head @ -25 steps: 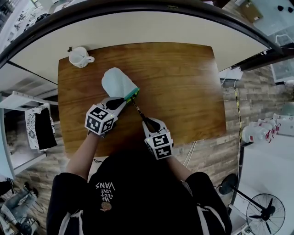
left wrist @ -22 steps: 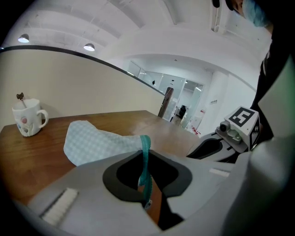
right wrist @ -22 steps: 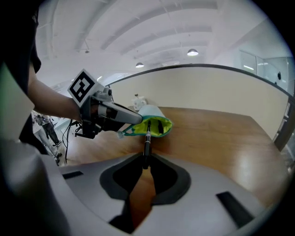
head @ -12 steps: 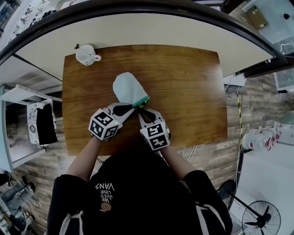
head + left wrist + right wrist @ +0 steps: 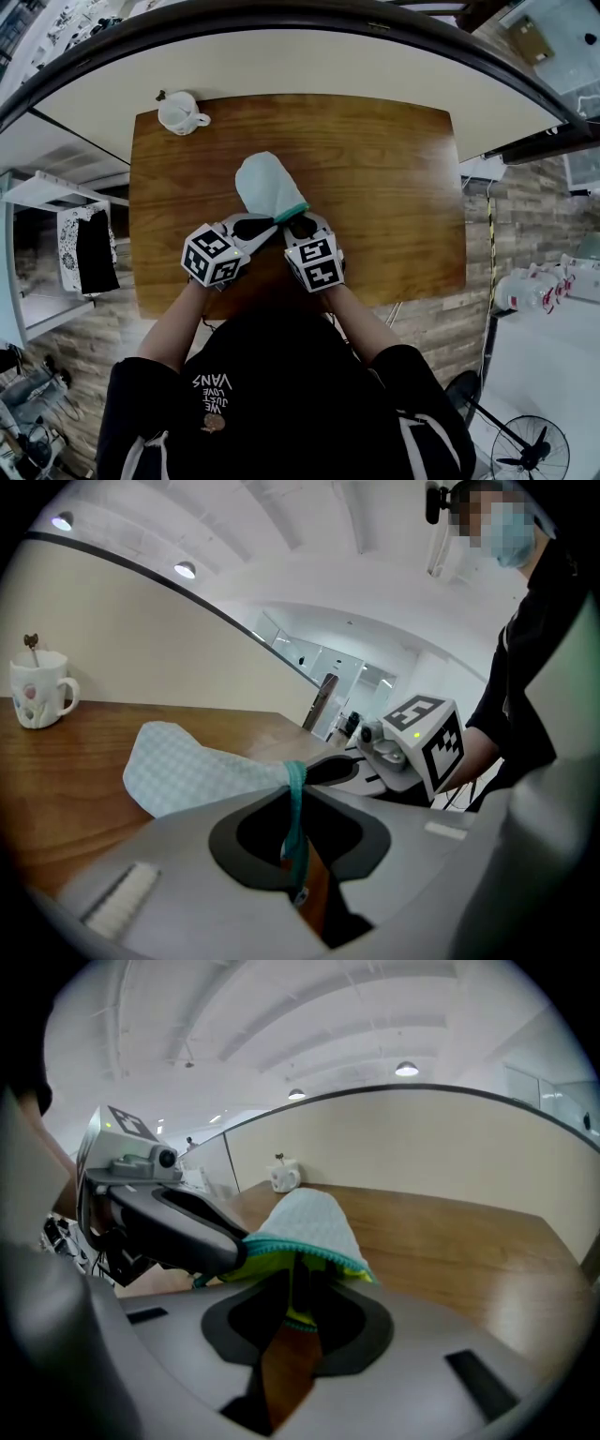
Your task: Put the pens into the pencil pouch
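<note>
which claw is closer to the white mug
Left. The left claw pinches the pouch rim on the side nearer the mug; the right claw, holding a pen at the pouch mouth, sits farther off.

The black shirt (image 5: 281,398) reads "WE JUST LOVE VANS".

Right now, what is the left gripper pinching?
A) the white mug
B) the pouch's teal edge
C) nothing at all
B: in the left gripper view, the left gripper has its jaws closed on the teal zipper edge of the pencil pouch.
</note>
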